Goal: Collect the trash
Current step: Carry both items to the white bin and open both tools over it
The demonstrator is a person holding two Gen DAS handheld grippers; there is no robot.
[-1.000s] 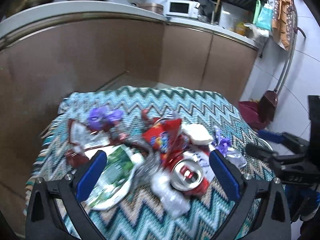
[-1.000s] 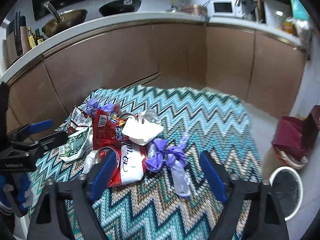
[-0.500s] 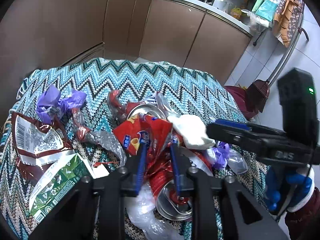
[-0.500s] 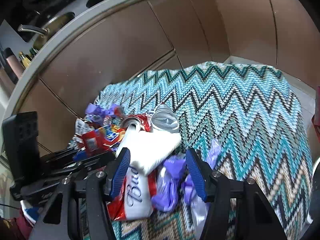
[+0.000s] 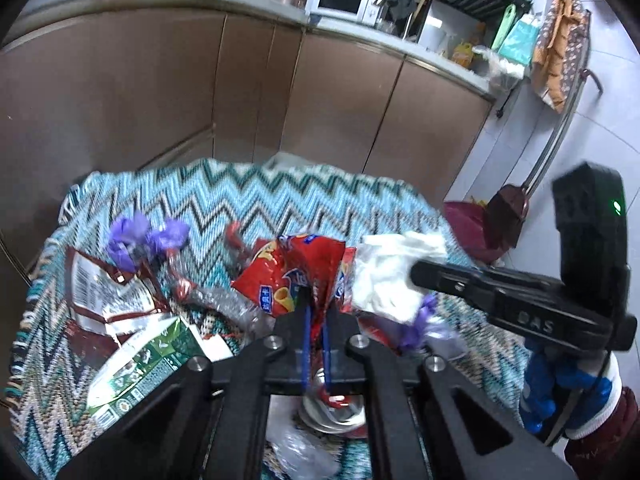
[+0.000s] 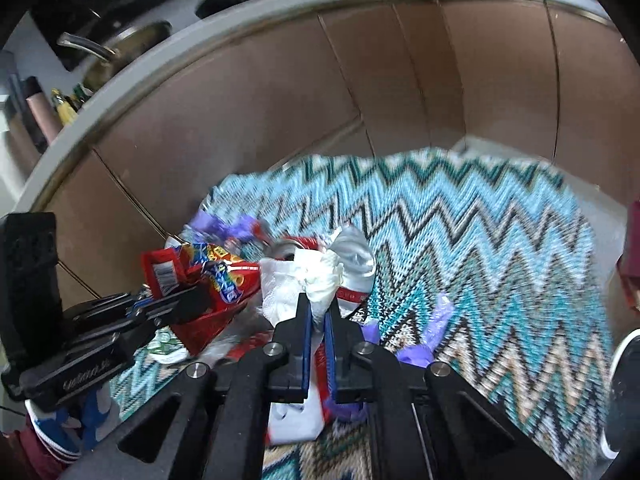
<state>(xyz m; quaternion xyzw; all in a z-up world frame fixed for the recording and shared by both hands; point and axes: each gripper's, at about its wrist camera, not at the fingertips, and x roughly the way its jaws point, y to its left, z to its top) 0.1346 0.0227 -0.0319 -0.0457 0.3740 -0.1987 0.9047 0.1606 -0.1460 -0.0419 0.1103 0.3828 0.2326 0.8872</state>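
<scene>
Both my grippers hold trash above the cloth.
Left gripper (image 5: 315, 320) pinches the red snack bag (image 5: 296, 272); right gripper (image 6: 316, 320) pinches the white tissue (image 6: 308, 280), side by side.

The cloth (image 5: 280, 196) over the bench is a zigzag weave of turquoise, teal, black, white and tan. The snack bag (image 5: 296, 272) is bright red with blue, yellow and white print. The crumpled tissue (image 5: 384, 276) is plain white. One wrapper (image 5: 142, 236) is violet; another purple wrapper (image 6: 436, 332) lies on the zigzag. The torn packet (image 5: 104, 292) is dark maroon outside and silver inside, with white label print. The carton (image 5: 144, 364) is green and white. The can (image 6: 356, 264) is silver with a red band. Both the left tongs (image 5: 316, 320) and the right tongs (image 6: 318, 320) are black with blue pads. The cabinet doors (image 6: 280, 92) are brown.
</scene>
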